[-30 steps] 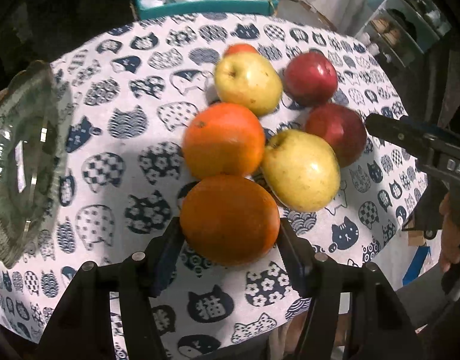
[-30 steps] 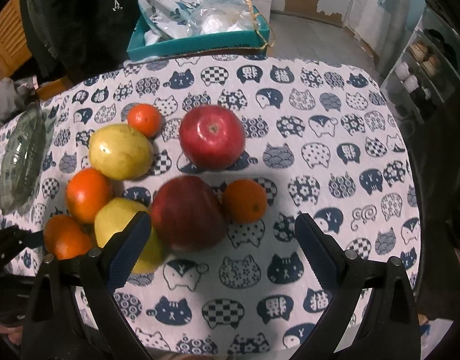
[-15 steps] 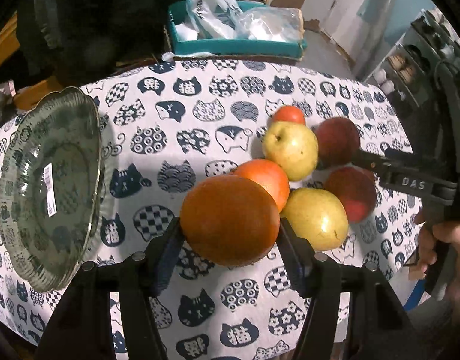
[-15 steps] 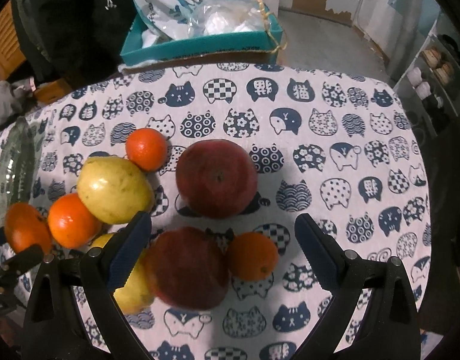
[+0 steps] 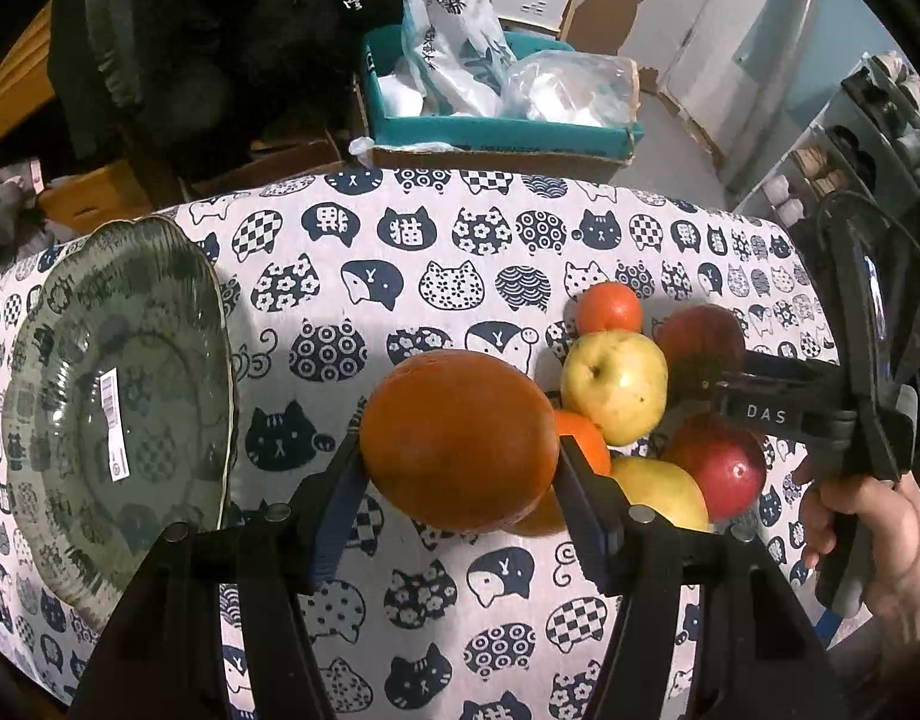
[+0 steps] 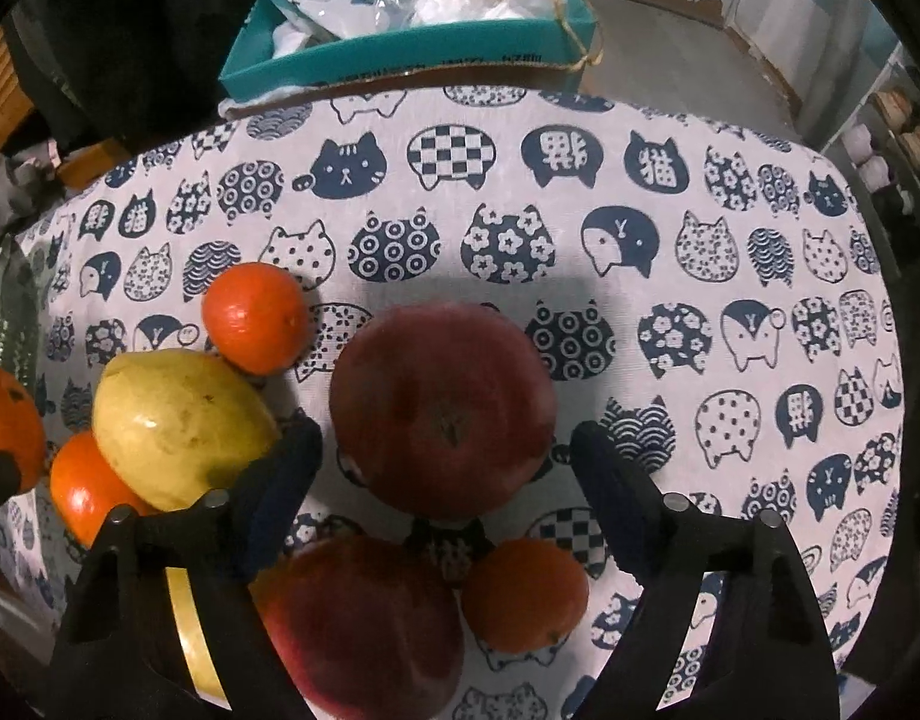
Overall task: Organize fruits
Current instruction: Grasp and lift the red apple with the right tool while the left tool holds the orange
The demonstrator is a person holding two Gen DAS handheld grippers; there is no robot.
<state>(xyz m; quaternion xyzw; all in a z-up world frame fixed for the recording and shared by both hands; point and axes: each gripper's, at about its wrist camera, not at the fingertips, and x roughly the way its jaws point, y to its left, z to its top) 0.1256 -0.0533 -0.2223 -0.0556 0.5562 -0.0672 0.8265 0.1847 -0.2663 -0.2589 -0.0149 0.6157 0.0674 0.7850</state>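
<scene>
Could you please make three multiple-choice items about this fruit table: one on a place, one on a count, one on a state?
1. Where is the green glass plate relative to the held orange, in the left wrist view?
A. left of it
B. right of it
C. under it

2. How many red apples are on the table?
A. one
B. two
C. four

3. What is the state of the right hand-held gripper?
A. shut on an orange
B. open around a red apple
C. shut on nothing

Answers: 1 A, the plate lies at the left table edge. 2 B, two show in the right wrist view. 3 B, both pads stand apart from the apple.
</scene>
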